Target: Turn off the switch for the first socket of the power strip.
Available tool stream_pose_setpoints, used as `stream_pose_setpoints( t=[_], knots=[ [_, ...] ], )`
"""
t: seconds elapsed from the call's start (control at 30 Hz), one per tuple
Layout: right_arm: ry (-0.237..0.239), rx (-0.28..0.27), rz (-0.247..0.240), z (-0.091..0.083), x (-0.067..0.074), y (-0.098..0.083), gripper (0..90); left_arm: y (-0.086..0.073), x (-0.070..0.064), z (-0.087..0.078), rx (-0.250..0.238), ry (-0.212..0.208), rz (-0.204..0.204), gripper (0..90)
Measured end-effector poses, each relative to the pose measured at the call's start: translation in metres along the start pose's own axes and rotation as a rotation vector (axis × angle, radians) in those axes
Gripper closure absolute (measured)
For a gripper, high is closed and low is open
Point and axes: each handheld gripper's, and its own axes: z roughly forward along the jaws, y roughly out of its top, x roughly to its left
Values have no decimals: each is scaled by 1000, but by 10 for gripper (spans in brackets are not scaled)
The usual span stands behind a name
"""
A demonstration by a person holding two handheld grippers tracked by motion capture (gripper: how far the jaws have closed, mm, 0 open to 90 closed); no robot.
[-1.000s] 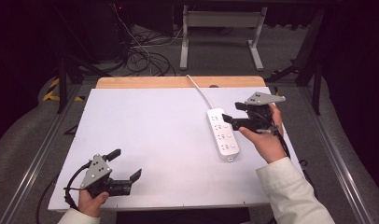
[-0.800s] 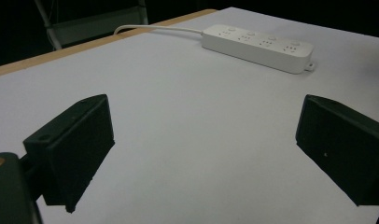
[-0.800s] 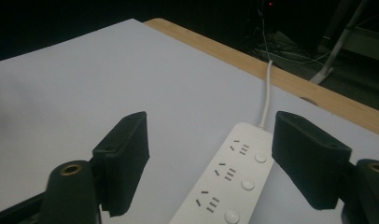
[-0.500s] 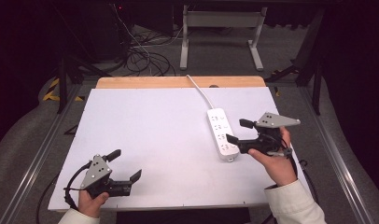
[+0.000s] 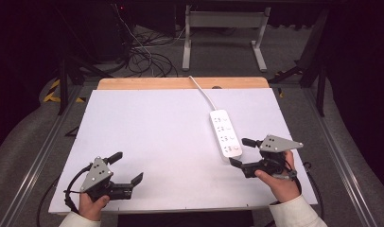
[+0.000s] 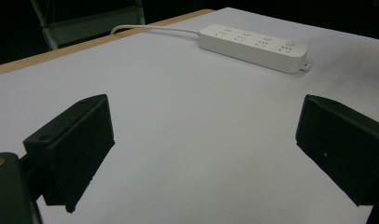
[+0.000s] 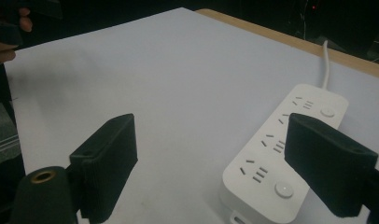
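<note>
A white power strip (image 5: 225, 134) lies on the right half of the white table top (image 5: 157, 132), and its cord (image 5: 202, 92) runs off over the far edge. My right gripper (image 5: 238, 151) hovers at the strip's near end and points left. It is open, its jaws have just been opening, and nothing is between them. In the right gripper view the strip (image 7: 285, 154) lies just ahead, partly behind one jaw of the right gripper (image 7: 215, 163). My left gripper (image 5: 128, 166) rests open at the near left edge. The left gripper view shows the strip (image 6: 253, 44) far beyond the open left gripper (image 6: 206, 154).
A wooden strip (image 5: 180, 83) borders the table's far edge. Metal rails (image 5: 43, 156) run along both sides. Beyond the table, loose cables (image 5: 143, 59) lie on the floor beside a metal stand (image 5: 223, 28). The other hand (image 7: 5, 32) shows at the top left of the right gripper view.
My right gripper has moved toward the near edge and lower, from beside the strip's middle to its near end, and its jaws stand wider. The left gripper has stayed put.
</note>
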Motion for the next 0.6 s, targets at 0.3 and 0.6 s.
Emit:
stream_pose_setpoints(
  t=[0.3, 0.6],
  knots=[
    [23, 14, 36, 2, 5, -26, 173, 0, -1, -1, 1, 5, 1, 45],
    [14, 66, 69, 5, 7, -52, 145, -2, -2, -3, 3, 1, -2, 45]
  ],
)
